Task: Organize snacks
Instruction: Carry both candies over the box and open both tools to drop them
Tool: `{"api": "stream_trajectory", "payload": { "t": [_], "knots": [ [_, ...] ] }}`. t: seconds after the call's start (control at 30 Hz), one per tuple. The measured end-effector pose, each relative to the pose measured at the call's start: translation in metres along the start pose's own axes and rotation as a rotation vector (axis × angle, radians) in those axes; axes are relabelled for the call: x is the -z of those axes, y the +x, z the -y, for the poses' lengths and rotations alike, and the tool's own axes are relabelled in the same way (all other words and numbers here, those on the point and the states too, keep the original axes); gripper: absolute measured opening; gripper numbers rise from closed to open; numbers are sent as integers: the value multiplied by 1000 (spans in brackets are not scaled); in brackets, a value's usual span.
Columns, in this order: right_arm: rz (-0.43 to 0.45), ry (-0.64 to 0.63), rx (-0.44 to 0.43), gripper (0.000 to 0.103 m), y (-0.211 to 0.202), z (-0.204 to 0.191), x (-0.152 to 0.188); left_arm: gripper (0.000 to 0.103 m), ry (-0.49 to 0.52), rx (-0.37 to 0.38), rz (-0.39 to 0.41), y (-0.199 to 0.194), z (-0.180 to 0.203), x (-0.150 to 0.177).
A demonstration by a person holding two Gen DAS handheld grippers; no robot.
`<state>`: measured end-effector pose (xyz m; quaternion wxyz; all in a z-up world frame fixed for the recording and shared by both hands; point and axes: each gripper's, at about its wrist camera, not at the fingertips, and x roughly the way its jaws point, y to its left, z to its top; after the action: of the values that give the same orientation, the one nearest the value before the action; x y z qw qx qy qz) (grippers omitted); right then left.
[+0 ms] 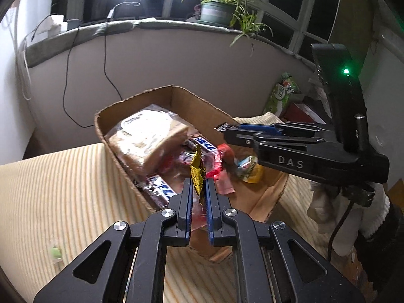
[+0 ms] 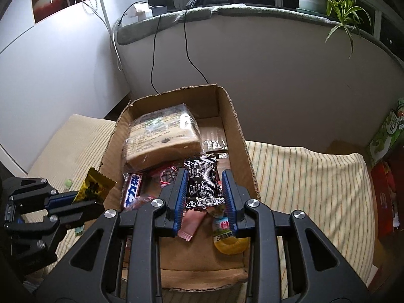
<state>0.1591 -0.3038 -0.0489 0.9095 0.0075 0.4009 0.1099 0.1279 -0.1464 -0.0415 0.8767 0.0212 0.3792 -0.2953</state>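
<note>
Two hand-held grippers over an open cardboard box (image 2: 234, 116) standing on a striped cloth (image 2: 310, 176). In the left wrist view, the left gripper (image 1: 199, 189), at lower centre of the frame, is pinched tight on a yellow snack packet (image 1: 198, 174), which stands upright between the blue pads above the near edge of the box. The right gripper (image 1: 224, 128) enters from the right of that frame. In the right wrist view, the right gripper, at lower centre, is closed to a narrow gap on a black snack packet (image 2: 204, 184) with white print, held over the near half of the box; the left gripper and its yellow packet appear at the lower left, just outside the box wall.

The box already holds a wrapped bread loaf (image 2: 161, 139) at its far end, a dark chocolate bar (image 2: 132, 189), a pink wrapper (image 2: 192, 224) and a yellow-capped jelly cup (image 2: 231, 242) near the front.

Step in hand, as judged: carrying two packets for deposit. The next move calls for bringing each packet lower over a bare patch of the box floor, then opening the jaws, the left hand first moving inward past the wall.
</note>
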Motion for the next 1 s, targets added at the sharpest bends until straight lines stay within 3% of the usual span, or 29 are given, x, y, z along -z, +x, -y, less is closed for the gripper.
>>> {"api": "stream_trajectory", "payload": {
  "t": [0.43,0.5,0.53,0.57,0.77,1.0],
  "knots": [
    [-1,-1,7,29,-3,1,4,10,21,-1,-17,6,11,2],
    [-1,-1,9,35,-3,1,4,12,24,-4,-15,5,11,2],
    [1,1,11,46,-4,1,4,13,25,-5,-15,5,11,2],
    [7,0,16,57,-5,0,4,19,26,-6,-15,5,12,2],
    [37,9,37,81,-12,-1,2,57,41,-14,-12,3,15,4],
    [54,25,46,83,-20,0,-3,65,41,-22,-6,0,15,5]
  ]
}}
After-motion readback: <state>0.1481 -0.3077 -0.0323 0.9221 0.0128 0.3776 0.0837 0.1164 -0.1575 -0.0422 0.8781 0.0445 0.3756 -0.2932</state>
